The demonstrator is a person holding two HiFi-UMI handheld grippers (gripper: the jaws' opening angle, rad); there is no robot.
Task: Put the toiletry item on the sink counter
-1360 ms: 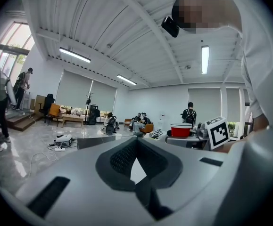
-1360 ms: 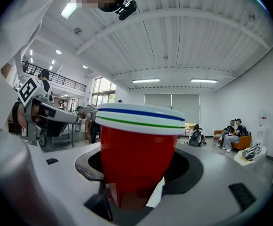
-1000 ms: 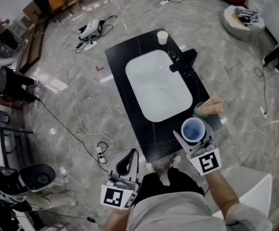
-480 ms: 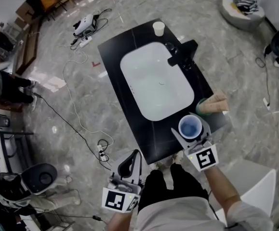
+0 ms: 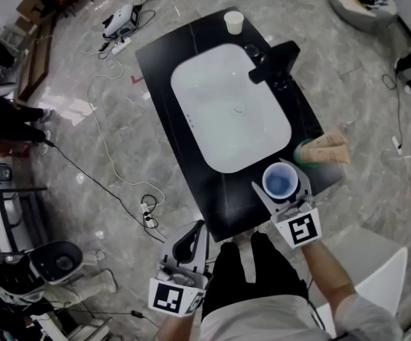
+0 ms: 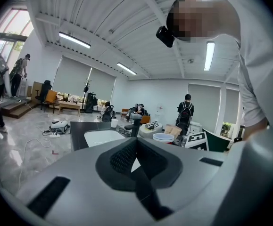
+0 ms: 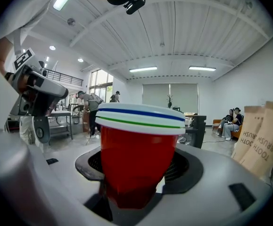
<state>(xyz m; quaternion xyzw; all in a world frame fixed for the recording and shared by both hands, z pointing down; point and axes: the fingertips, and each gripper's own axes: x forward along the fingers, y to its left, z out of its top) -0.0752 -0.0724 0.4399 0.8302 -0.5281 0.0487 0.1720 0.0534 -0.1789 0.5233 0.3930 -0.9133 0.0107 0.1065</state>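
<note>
Holding the cup stack (image 5: pixel 282 181) upright, mouth up, your right gripper (image 5: pixel 285 192) pinches its red base over the near right corner of the sink counter (image 5: pixel 218 201), with the toothbrush packs (image 5: pixel 329 148) just beyond. Your left gripper (image 5: pixel 187 241), jaws pressed together on nothing, sits off the counter and farther away.

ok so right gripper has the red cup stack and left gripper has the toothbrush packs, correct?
Half right. The right gripper does hold the red cup stack. The left gripper holds nothing: the left gripper view shows its jaws together with nothing between them. The toothbrush packs lie on the counter next to the cups.
</note>
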